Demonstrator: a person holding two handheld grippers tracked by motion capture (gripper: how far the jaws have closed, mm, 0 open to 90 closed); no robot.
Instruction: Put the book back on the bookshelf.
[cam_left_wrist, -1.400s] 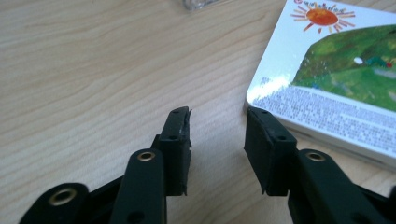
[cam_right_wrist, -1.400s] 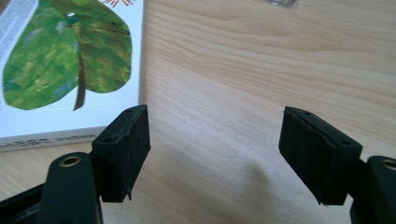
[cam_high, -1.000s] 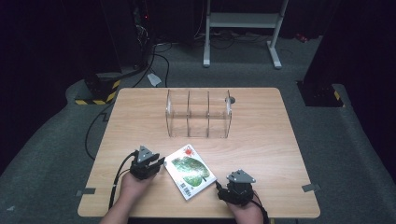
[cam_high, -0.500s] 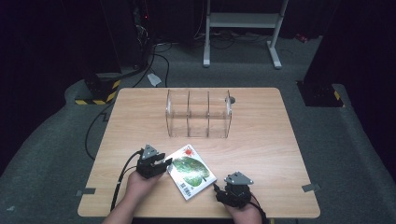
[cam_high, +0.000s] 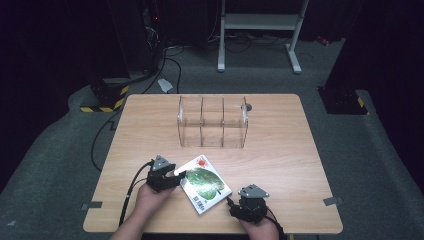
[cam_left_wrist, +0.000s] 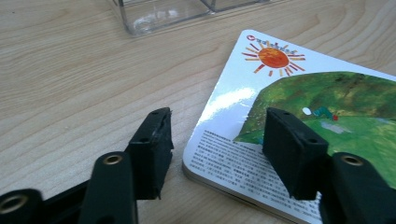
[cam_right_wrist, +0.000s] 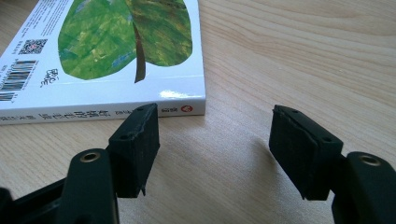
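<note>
The clear three-bay rack (cam_high: 212, 121) stands far on the worktop (cam_high: 280, 150), nothing inside it (book (cam_high: 204, 183) lies nearer); left hand-held gripper (cam_high: 172, 176) and right hand-held gripper (cam_high: 235, 204) both gape apart.

black rack (cam_high: 135, 35), white stand (cam_high: 260, 30)

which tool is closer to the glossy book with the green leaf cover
Left. The left tool straddles a corner of the glossy leaf-cover book, jaws open. The right tool sits just off the book's spine corner, open.
</note>
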